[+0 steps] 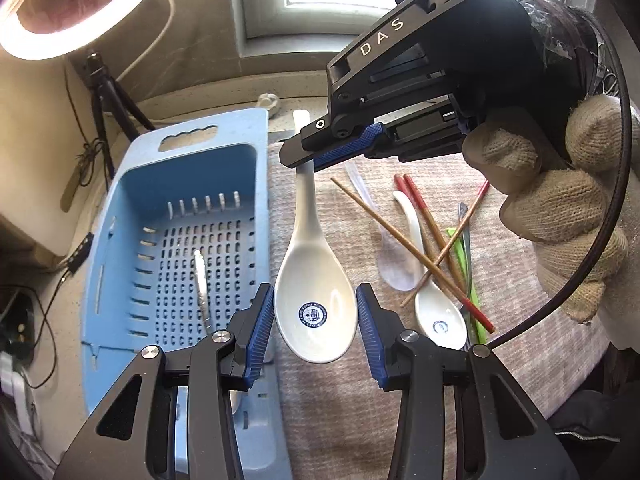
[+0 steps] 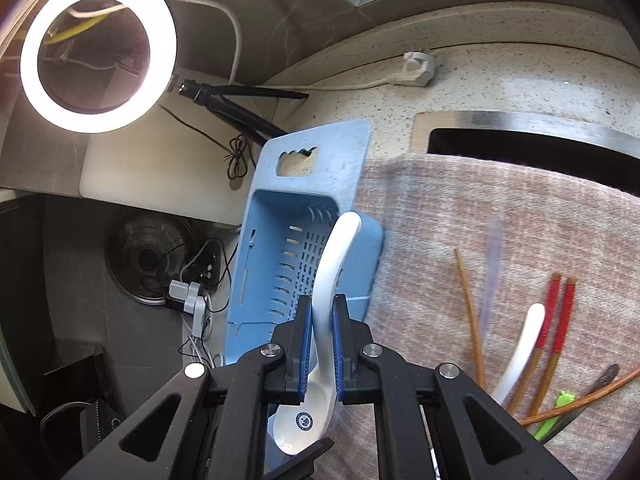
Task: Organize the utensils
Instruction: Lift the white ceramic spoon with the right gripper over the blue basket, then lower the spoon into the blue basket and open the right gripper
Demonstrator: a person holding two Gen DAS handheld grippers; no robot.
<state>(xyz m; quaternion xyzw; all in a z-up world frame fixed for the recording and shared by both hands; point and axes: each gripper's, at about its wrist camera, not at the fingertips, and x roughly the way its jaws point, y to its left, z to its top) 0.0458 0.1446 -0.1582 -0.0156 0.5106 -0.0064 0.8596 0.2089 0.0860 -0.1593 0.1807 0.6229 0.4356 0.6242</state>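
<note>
My right gripper [image 2: 321, 344] is shut on the handle of a large white ceramic spoon [image 2: 332, 276] and holds it above the cloth beside the blue slotted basket [image 2: 280, 248]. In the left wrist view that gripper [image 1: 304, 158] pinches the handle, and the spoon's bowl [image 1: 316, 300] hangs between the fingers of my open left gripper [image 1: 315, 320]. The basket [image 1: 120, 248] holds a metal utensil [image 1: 202, 284]. On the cloth to the right lie a second white spoon [image 1: 438, 316], a clear plastic spoon [image 1: 394, 264], chopsticks [image 1: 412, 256] and a green utensil [image 1: 466, 276].
A grey woven cloth [image 1: 340, 400] covers the counter. A ring light [image 2: 98, 52] on a tripod [image 1: 106, 120] stands at the far left. A sink opening [image 2: 520, 148] lies behind the cloth. Cables and a power strip [image 2: 192, 300] lie left of the basket.
</note>
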